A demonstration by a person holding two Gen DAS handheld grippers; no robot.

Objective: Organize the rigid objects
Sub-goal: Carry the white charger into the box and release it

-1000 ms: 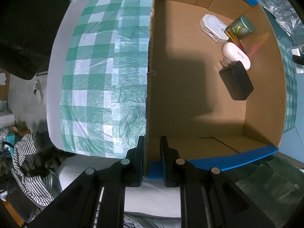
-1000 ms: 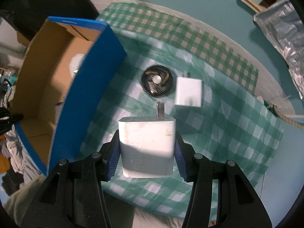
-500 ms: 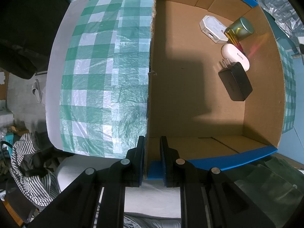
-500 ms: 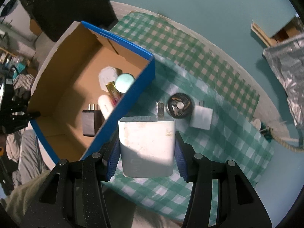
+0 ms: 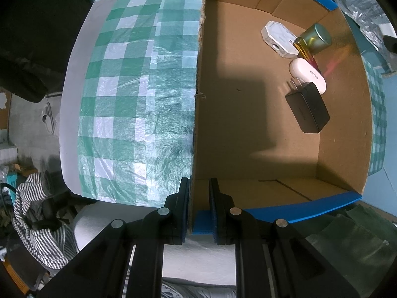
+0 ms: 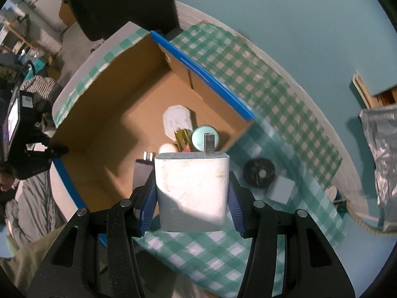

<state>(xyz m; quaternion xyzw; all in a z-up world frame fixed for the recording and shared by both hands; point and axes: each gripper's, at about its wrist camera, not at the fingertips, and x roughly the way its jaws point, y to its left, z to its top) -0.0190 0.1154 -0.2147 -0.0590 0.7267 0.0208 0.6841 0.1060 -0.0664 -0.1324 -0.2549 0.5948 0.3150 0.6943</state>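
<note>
Now | green-checked tablecloth (image 5: pixel 139 104) | left claw (image 5: pixel 199 206) grips box wall (image 5: pixel 196 124) | right claw (image 6: pixel 191 196) grips white charger (image 6: pixel 192 188)

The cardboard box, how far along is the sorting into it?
Done: a black charger, white case, white octagonal piece and teal-capped container lie in the cardboard box. In hand: the right tongs carry a white charger. Left: a black disc and small white cube on the cloth.

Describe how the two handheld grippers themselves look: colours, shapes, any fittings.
Both are black plastic two-finger tools with angular, cut-out linkage arms and round silver pivot pins. The left gripper has flat black fingers with blue showing at their edges. The right gripper has ribbed blue pads on its fingers. No cables or sleeves show.
</note>
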